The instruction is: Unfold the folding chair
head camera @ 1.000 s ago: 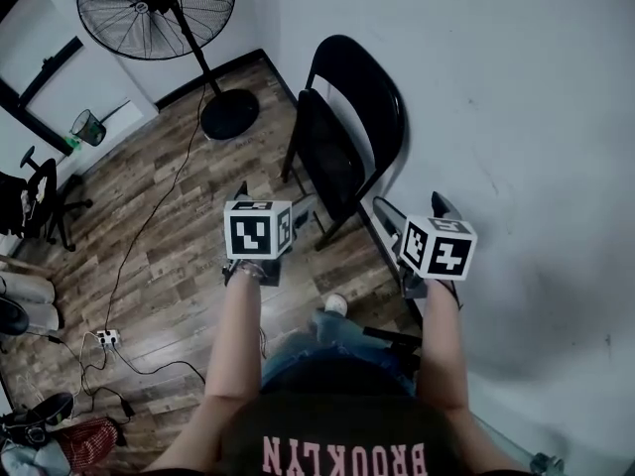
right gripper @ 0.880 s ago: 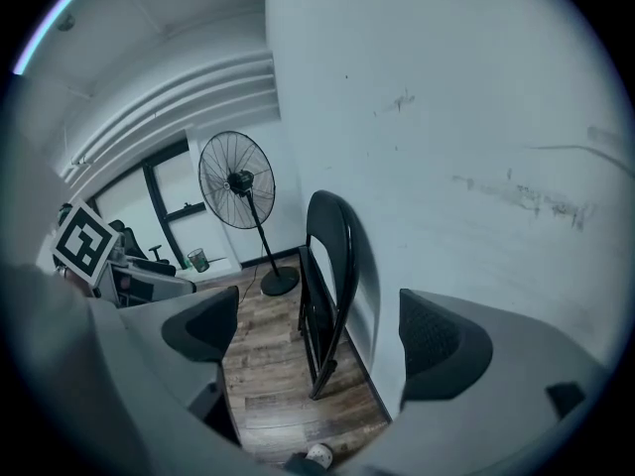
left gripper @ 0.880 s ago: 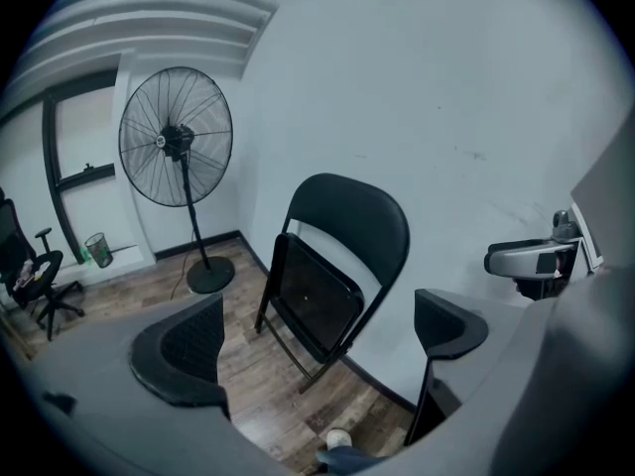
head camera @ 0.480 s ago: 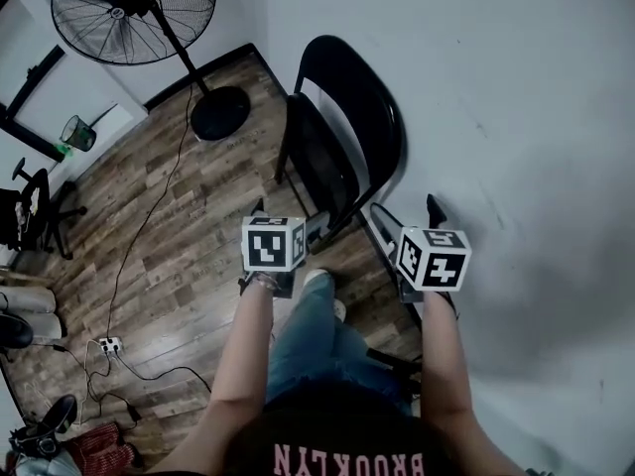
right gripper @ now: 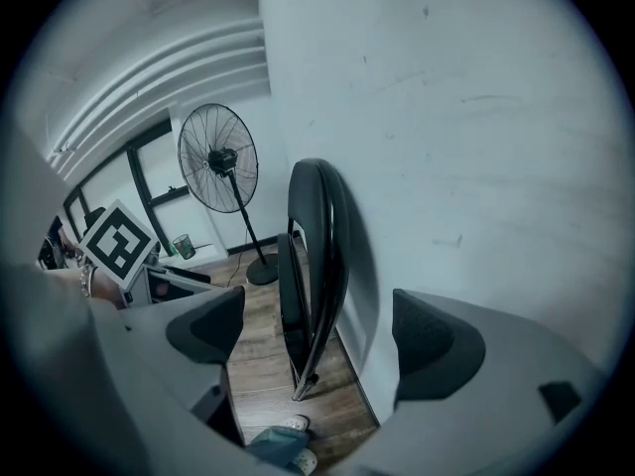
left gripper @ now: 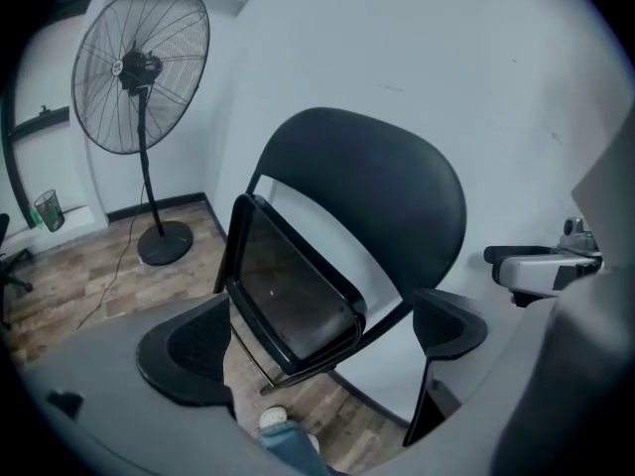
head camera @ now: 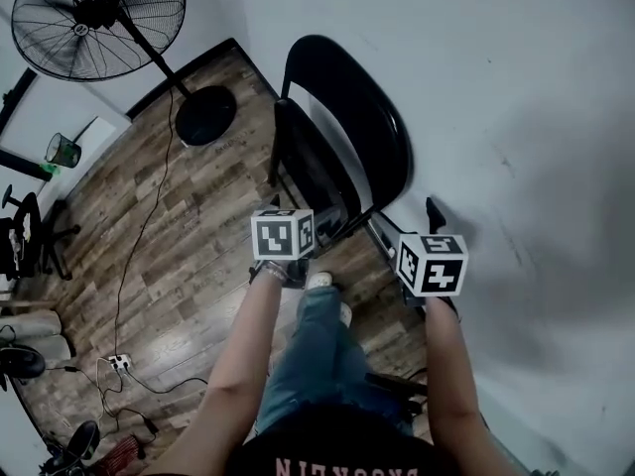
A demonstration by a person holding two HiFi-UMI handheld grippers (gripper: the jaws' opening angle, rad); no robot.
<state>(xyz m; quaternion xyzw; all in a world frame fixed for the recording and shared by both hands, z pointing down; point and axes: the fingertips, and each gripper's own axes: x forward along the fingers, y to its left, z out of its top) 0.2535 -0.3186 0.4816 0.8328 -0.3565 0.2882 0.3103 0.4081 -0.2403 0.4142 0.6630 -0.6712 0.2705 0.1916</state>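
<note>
A black folding chair point(head camera: 342, 137) stands folded flat against the white wall, its seat panel point(left gripper: 288, 286) tipped up against the backrest point(left gripper: 397, 196). In the right gripper view the chair point(right gripper: 316, 256) shows edge-on. My left gripper point(head camera: 298, 211) is open just short of the seat's lower edge, and in its own view the left gripper point(left gripper: 317, 340) frames the seat without touching it. My right gripper point(head camera: 409, 221) hangs beside the wall, to the right of the chair frame. The right gripper point(right gripper: 319, 333) has its jaws wide and closing, with nothing touching its pads.
A tall pedestal fan point(head camera: 94, 18) with a round base point(head camera: 203, 115) stands left of the chair. A cable point(head camera: 129, 266) runs over the wood floor to a power strip point(head camera: 119, 363). The person's shoe point(head camera: 319, 281) is close to the chair legs. An office chair point(head camera: 25, 236) sits far left.
Both grippers have moved forward and down toward the chair. The person has stepped closer, and the chair now fills more of the head view.
</note>
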